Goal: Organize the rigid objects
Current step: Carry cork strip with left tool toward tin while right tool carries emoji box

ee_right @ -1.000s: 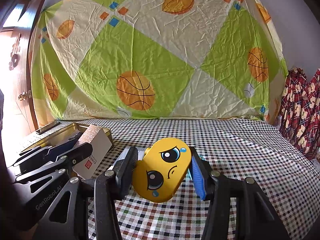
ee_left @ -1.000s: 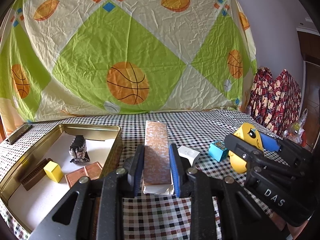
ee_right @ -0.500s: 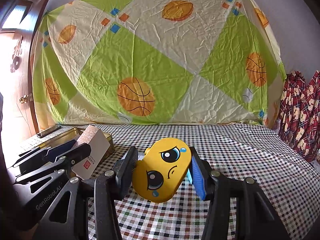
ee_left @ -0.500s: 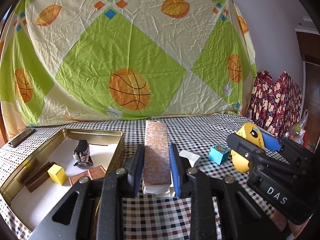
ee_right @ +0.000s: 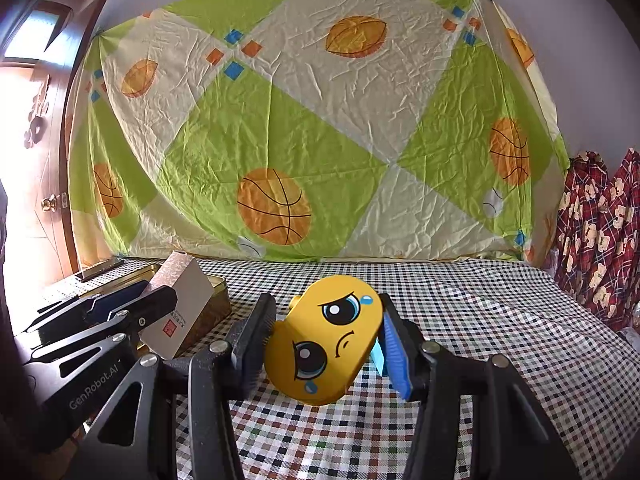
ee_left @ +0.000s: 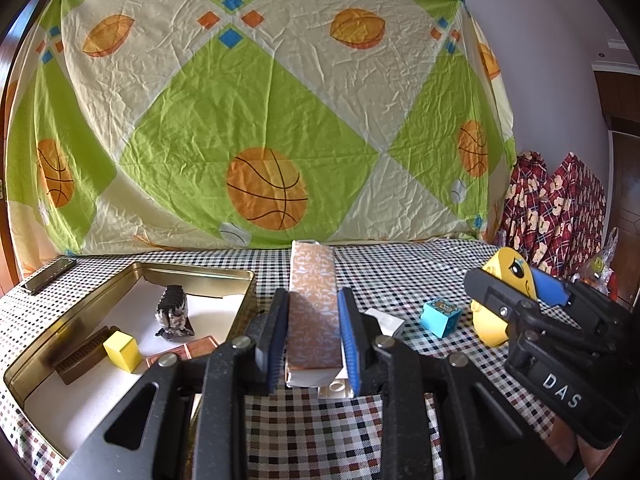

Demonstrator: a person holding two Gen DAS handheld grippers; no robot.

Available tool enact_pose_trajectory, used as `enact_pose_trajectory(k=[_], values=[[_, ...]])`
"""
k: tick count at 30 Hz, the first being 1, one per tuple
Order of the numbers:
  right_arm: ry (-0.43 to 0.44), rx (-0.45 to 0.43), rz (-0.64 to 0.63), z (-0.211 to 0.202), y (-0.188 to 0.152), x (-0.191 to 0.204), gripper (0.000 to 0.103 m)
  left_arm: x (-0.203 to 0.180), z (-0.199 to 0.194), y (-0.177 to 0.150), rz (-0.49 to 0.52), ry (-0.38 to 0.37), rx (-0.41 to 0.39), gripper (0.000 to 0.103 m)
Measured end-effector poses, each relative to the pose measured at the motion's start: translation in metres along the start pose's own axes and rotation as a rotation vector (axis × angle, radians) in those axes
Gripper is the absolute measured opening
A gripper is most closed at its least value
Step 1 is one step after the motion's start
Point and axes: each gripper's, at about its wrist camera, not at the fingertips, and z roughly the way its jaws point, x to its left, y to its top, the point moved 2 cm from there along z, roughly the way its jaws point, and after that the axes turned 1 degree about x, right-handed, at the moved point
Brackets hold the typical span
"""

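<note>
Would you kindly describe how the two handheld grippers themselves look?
Both are matte black plastic with silver pivot screws and triangular cut-outs. Each pairs one black ribbed pad with one blue. The left gripper bears white "GenRobot.AI" lettering, the right gripper "DAS". No cables or sleeves show.

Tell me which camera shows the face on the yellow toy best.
The right wrist view: the yellow toy sits centered between the right gripper fingers, both eyes and frown facing the lens. The left wrist view shows it only edge-on at far right, one eye visible, mostly hidden behind that gripper.
</note>
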Motion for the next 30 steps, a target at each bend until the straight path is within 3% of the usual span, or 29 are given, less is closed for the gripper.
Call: enact_pose_trajectory(k=[18, 30], values=[[0.030, -0.041, -0.015, -0.010, 0.001, 0.011, 0.053, 0.016, -0.009, 0.001, -0.022, 0.019, -0.033, 0.024], [0.104, -0.039, -0.023, -0.004, 0.003, 0.033, 0.053, 0.036, -0.015, 0.000, -0.042, 0.032, -0.037, 0.024]])
